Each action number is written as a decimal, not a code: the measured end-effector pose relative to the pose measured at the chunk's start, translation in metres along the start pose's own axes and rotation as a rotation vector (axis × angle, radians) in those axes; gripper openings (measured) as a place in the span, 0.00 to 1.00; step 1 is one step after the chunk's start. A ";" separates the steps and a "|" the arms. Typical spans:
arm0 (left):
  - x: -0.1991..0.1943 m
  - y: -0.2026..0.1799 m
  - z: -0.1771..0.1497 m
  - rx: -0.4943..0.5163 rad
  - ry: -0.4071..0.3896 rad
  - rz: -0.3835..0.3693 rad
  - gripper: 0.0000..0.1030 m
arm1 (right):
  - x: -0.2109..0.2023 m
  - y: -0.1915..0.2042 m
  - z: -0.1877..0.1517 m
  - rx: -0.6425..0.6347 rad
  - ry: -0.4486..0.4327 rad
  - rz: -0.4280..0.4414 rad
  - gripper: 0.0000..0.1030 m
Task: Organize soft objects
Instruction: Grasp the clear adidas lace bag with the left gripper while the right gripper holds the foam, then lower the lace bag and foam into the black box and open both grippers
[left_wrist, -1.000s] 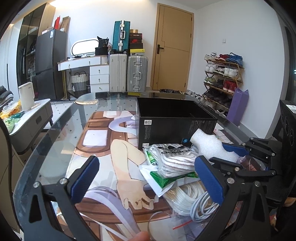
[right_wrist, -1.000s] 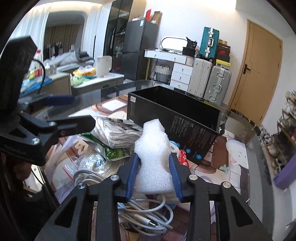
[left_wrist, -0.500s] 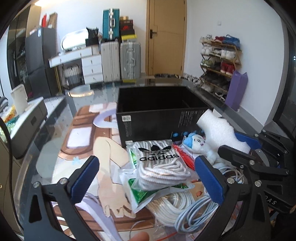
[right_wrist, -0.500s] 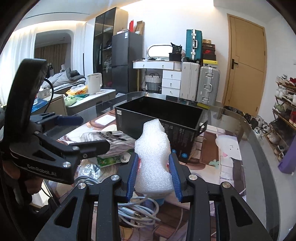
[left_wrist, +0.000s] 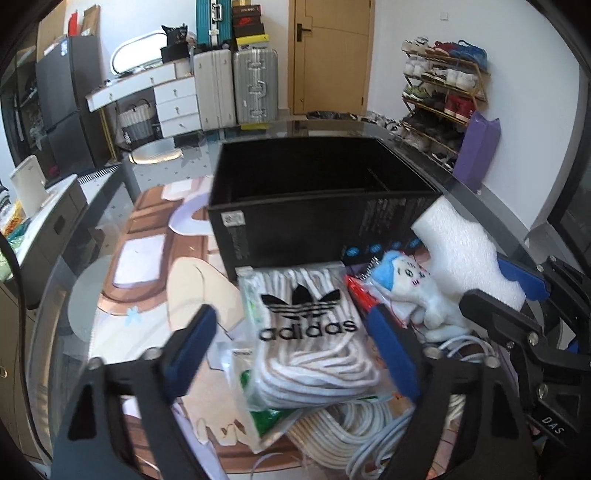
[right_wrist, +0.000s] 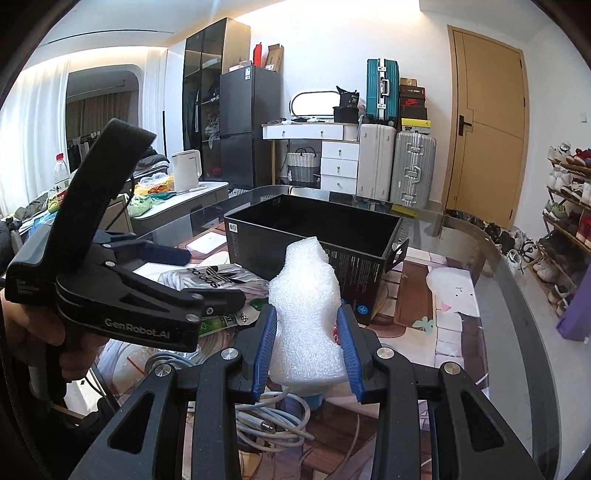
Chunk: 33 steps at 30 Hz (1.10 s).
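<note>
My right gripper (right_wrist: 306, 350) is shut on a white foam piece (right_wrist: 306, 317) and holds it above the table, just in front of the open black box (right_wrist: 314, 229). The foam (left_wrist: 465, 254) and that gripper (left_wrist: 517, 295) also show at the right of the left wrist view, beside the box (left_wrist: 317, 206). My left gripper (left_wrist: 291, 350) is open, its jaws either side of a bagged white adidas rope bundle (left_wrist: 314, 332). A small blue-and-white plush toy (left_wrist: 402, 284) lies to the bundle's right.
White cable coils (left_wrist: 351, 432) and a green packet (left_wrist: 269, 417) lie under the bundle. Cables (right_wrist: 273, 417) lie below my right gripper. The glass table (right_wrist: 498, 295) has a curved right edge. Suitcases (right_wrist: 395, 162), a door and a shoe rack (left_wrist: 439, 96) stand behind.
My left gripper has moved forward and down over the adidas bundle. My right gripper has lifted the foam piece higher, towards the black box.
</note>
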<state>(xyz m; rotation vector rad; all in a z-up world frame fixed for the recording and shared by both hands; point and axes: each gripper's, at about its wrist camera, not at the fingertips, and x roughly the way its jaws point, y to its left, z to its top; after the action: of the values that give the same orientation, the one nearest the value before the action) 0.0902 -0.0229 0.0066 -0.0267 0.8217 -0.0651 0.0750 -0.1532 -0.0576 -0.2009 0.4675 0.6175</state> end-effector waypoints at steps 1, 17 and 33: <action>0.000 0.000 -0.001 -0.003 0.004 -0.012 0.57 | 0.000 0.000 0.000 0.000 -0.001 -0.001 0.34; -0.025 0.013 -0.007 -0.031 -0.062 -0.060 0.43 | -0.005 -0.001 0.005 0.012 -0.014 0.000 0.34; -0.056 0.019 0.024 -0.008 -0.191 -0.078 0.43 | -0.009 -0.012 0.046 0.047 -0.008 0.021 0.34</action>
<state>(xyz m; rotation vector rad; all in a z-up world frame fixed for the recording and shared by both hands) 0.0707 0.0002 0.0625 -0.0712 0.6300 -0.1310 0.0923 -0.1524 -0.0126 -0.1485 0.4761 0.6271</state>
